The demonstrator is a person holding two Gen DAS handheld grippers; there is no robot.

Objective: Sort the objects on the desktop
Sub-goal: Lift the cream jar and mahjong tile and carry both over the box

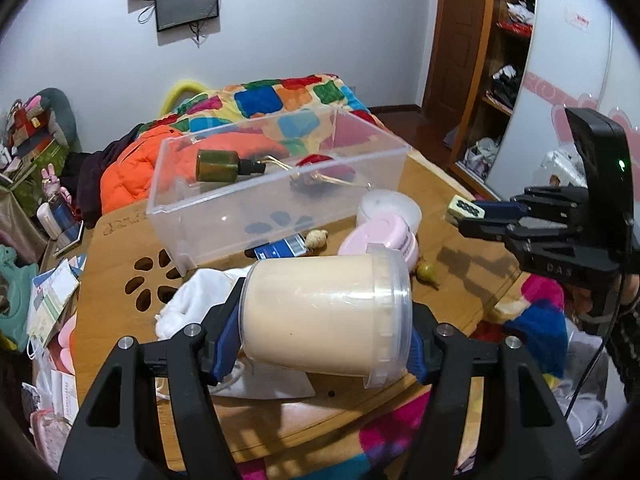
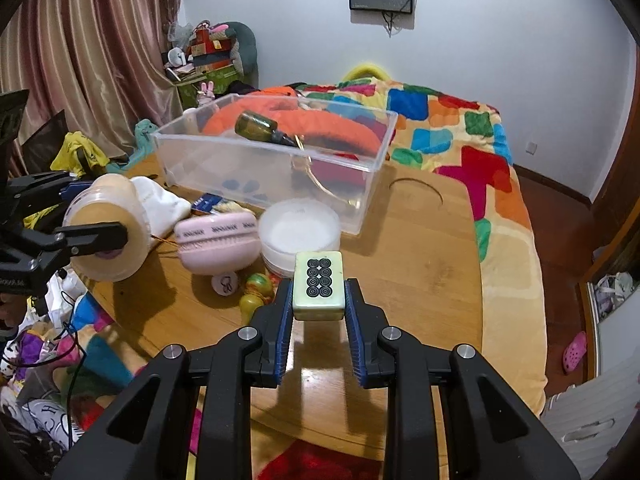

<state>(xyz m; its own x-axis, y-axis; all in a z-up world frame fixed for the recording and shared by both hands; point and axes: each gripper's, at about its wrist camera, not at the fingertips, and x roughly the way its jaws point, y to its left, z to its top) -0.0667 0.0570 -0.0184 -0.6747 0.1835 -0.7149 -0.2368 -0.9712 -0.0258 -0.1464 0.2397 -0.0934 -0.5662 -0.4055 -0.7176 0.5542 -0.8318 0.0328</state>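
A beige jar (image 1: 316,312) with a clear lid lies on its side between the fingers of my left gripper (image 1: 324,322), which is shut on it, lifted above the wooden table (image 1: 120,248). From the right wrist view the same jar (image 2: 108,208) sits in the left gripper (image 2: 98,220) at the left. My right gripper (image 2: 319,300) is shut on a pale green mahjong tile (image 2: 319,284) with black circles, held above the table. The tile (image 1: 464,208) and right gripper (image 1: 470,216) also show at the right of the left wrist view. A clear plastic bin (image 2: 200,160) stands behind, with a brown bottle (image 2: 256,124) inside.
On the table lie a pink case (image 2: 218,240), a white round container (image 2: 298,228), a white cloth (image 2: 160,200), a small yellow-green gourd (image 2: 256,292) and a blue card (image 1: 280,248). A colourful quilt (image 2: 460,128) covers the bed behind and to the right.
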